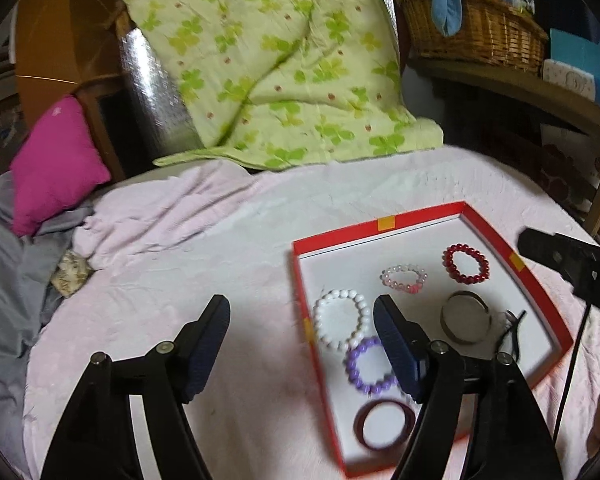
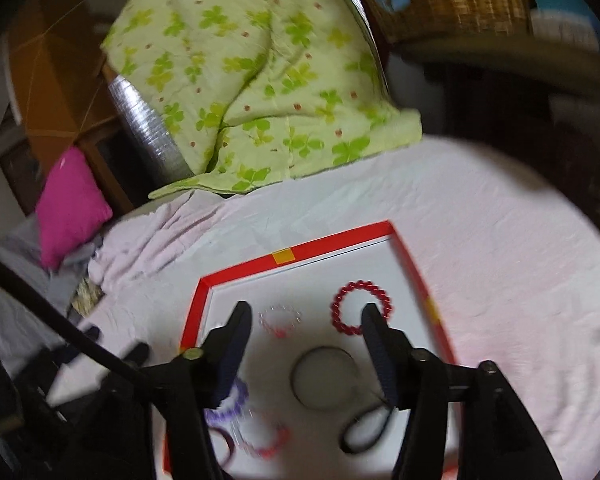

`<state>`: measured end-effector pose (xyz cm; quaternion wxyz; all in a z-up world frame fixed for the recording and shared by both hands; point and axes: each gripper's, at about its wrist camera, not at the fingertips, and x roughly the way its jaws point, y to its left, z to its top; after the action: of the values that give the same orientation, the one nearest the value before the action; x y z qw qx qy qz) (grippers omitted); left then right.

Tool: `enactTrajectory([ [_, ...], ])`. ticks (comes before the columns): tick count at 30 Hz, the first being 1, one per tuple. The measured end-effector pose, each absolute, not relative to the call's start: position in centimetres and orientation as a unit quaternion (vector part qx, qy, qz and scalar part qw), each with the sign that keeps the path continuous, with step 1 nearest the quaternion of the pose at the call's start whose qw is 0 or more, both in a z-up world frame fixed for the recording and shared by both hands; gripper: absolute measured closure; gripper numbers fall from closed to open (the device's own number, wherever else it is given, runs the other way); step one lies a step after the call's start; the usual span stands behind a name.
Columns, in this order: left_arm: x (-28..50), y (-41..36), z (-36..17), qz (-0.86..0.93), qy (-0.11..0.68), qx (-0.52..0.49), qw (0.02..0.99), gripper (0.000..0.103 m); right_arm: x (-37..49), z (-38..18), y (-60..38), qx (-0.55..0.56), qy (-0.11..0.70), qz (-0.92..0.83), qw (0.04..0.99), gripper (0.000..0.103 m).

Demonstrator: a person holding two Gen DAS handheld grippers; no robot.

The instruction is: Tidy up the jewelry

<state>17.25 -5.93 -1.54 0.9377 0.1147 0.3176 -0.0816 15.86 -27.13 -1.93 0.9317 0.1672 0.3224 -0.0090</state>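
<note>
A red-rimmed box lid (image 1: pixel 416 218) with a white floor lies on the pink bed cover and holds several bracelets: white beads (image 1: pixel 342 320), purple beads (image 1: pixel 366 368), a dark red bangle (image 1: pixel 384 424), pale pink beads (image 1: pixel 404 278), red beads (image 1: pixel 466 263), a metal bangle (image 1: pixel 466 322) and a black cord (image 1: pixel 512 330). My left gripper (image 1: pixel 300 320) is open and empty over the lid's left edge. My right gripper (image 2: pixel 306 326) is open and empty above the lid (image 2: pixel 300 250), over the metal bangle (image 2: pixel 324 378), near the red beads (image 2: pixel 362 312).
A green clover quilt (image 1: pixel 276 64) lies beyond the pink cover (image 1: pixel 180 280). A magenta pillow (image 1: pixel 56 164) and grey fabric are at the left. A wicker basket (image 1: pixel 476 32) sits on a shelf at the back right. A black cable (image 2: pixel 60 324) crosses the right wrist view.
</note>
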Motion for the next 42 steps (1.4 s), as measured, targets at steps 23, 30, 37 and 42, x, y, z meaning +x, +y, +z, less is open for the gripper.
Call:
enactTrajectory([
  [23, -9.1, 1.0, 11.0, -0.016, 0.223, 0.122, 0.967, 0.011, -12.6, 12.2, -19.1, 0.013, 0.214, 0.03, 0.976, 0.025],
  [30, -13.1, 2.8, 14.0, 0.019, 0.197, 0.115, 0.974, 0.007, -16.6, 14.5, -17.9, -0.016, 0.205, 0.012, 0.979, 0.024],
  [37, -15.4, 3.6, 15.2, 0.032, 0.185, 0.112, 0.976, 0.007, -18.8, 16.0, -18.2, -0.012, 0.197, -0.001, 0.98, 0.023],
  [42, -16.1, 3.6, 15.8, 0.032, 0.184, 0.101, 0.977, 0.007, -19.3, 16.3, -18.5, 0.0, 0.204, -0.011, 0.979, 0.023],
])
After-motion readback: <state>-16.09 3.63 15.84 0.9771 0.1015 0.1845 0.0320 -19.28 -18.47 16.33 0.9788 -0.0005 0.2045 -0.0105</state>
